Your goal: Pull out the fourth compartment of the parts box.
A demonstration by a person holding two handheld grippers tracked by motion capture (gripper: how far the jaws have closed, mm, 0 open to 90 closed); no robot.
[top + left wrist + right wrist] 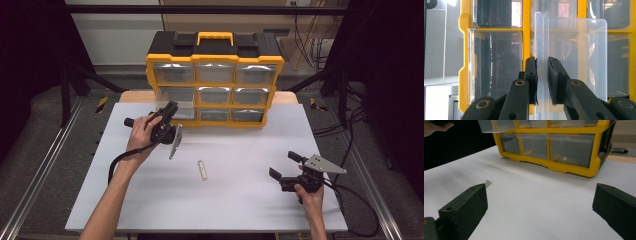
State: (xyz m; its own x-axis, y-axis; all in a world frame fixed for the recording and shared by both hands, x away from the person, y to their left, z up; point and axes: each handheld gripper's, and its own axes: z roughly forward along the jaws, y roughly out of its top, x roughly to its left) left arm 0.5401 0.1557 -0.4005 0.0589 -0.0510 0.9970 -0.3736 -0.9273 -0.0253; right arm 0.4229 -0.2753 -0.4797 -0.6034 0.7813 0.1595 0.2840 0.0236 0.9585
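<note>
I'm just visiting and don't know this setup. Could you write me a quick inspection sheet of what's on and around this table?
Surface: white table, mostly bare.
Job's things: yellow drawer cabinet at the far edge; one clear drawer pulled partly out; small metal bar lying mid-table.
Clutter: nothing seen.
Grippers: left gripper has its jaws on either side of the drawer's front lip; right gripper open, low over the table.
Cables: one black cable trails from the left gripper, another from the right.
Surroundings: dark frame posts, grey floor, more cables on the floor at right.
</note>
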